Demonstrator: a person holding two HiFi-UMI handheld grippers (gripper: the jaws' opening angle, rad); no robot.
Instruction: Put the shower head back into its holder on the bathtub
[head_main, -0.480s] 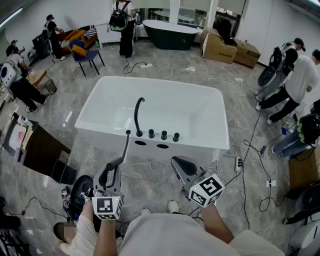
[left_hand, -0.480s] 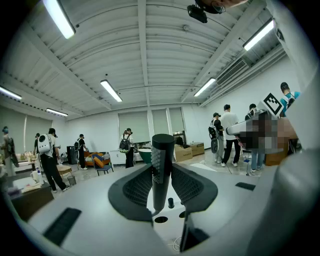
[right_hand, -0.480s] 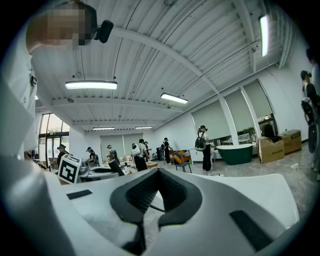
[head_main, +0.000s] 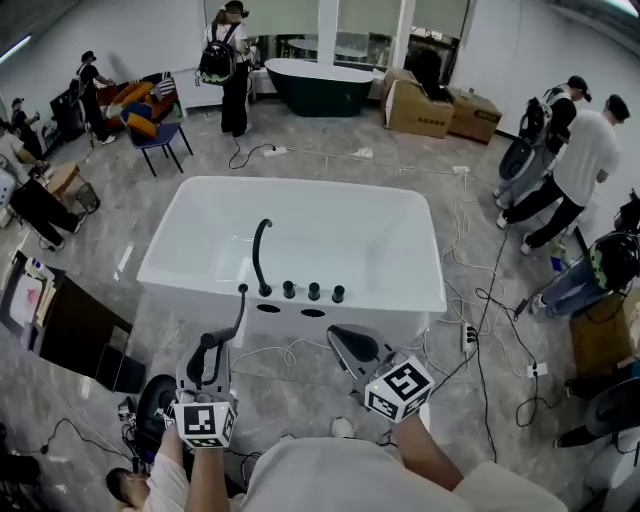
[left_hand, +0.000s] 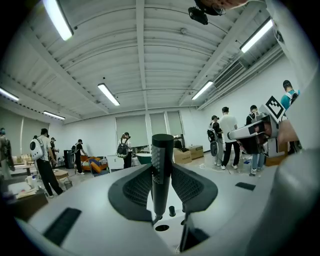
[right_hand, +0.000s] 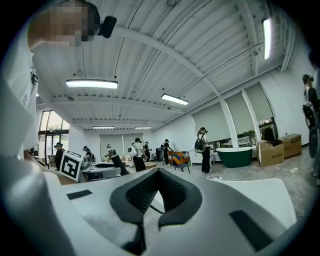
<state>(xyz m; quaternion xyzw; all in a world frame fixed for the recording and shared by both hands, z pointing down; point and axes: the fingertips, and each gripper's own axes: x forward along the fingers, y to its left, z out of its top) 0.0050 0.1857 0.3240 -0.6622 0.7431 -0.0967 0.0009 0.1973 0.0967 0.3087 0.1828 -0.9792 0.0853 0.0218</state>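
The white bathtub fills the middle of the head view. On its near ledge stand a black curved spout and a row of black knobs, with two dark oval openings just below them. My left gripper is shut on the black stick-shaped shower head. The shower head stands upright, and its top reaches the ledge left of the spout. My right gripper hangs shut and empty in front of the tub's near side.
Cables and a power strip lie on the grey floor right of the tub. Black gear sits on the floor by my left gripper. Several people stand around the room. At the back are a dark green tub, cardboard boxes and a blue chair.
The tub and its fittings sit lower and a little further left in the head view. Both grippers keep their poses, and the left one still grips the shower head.
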